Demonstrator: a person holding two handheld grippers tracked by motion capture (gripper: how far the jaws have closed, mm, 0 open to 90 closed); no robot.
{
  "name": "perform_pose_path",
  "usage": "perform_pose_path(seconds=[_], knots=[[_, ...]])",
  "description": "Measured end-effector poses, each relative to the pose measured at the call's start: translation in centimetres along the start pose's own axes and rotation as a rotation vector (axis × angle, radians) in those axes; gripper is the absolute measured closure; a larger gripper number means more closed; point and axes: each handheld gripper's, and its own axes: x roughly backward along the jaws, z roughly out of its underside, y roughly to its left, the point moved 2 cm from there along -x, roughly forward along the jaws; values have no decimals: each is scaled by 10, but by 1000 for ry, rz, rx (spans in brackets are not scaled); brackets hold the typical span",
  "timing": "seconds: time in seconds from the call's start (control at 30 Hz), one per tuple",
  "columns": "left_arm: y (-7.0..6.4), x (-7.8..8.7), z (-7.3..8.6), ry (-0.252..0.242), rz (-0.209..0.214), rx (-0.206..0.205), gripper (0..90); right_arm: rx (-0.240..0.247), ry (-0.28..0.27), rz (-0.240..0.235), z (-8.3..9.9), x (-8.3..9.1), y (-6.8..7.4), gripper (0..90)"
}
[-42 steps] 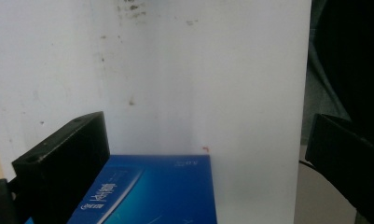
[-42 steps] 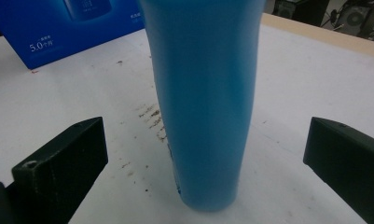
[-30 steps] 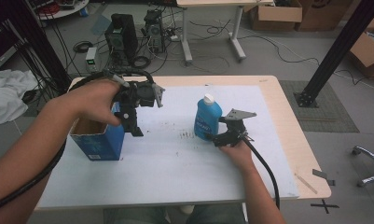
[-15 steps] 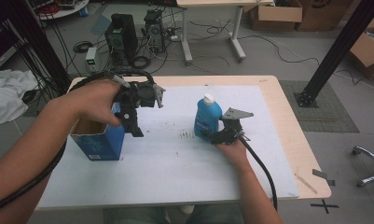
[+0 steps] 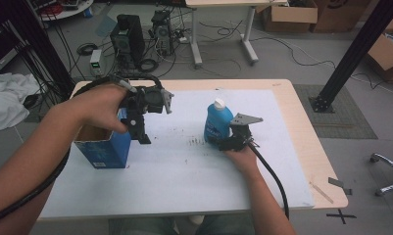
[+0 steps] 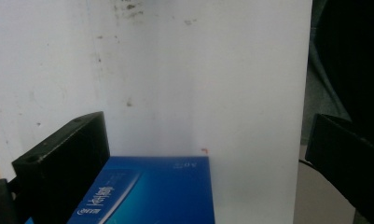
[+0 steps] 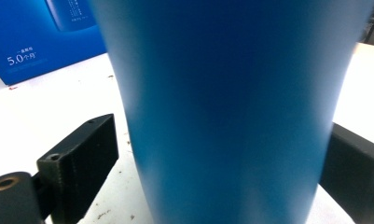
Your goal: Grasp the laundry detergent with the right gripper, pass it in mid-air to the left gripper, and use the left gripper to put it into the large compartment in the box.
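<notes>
An open-topped blue carton (image 5: 102,149) stands at the left of the white mat (image 5: 184,181). My left gripper (image 5: 141,137) hangs jaws-down just over the carton's right edge and is open. In the left gripper view the carton (image 6: 152,193) lies low between the wide-apart jaws of that gripper (image 6: 207,123). A blue bottle (image 5: 217,125) with a white cap stands upright mid-table. My right gripper (image 5: 223,143) sits low at its base. In the right gripper view the bottle (image 7: 231,107) stands between the jaws of the gripper (image 7: 222,130), with a gap showing at the left jaw.
Dark specks (image 5: 198,142) dot the mat left of the bottle. The wooden table's right edge (image 5: 326,166) carries a small stick and tape. Behind the table are computer towers (image 5: 128,36) and cables on the floor; a black post (image 5: 353,54) rises at the right.
My right gripper has slid a little left, closer around the bottle's base. The left gripper and carton have hardly moved.
</notes>
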Motion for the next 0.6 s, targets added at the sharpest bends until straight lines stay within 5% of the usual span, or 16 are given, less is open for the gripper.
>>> perform_pose_path(seconds=[0.6], knots=[[1,-1,0,7,3,2,1,13,-18,52,-2,1,-1,234]])
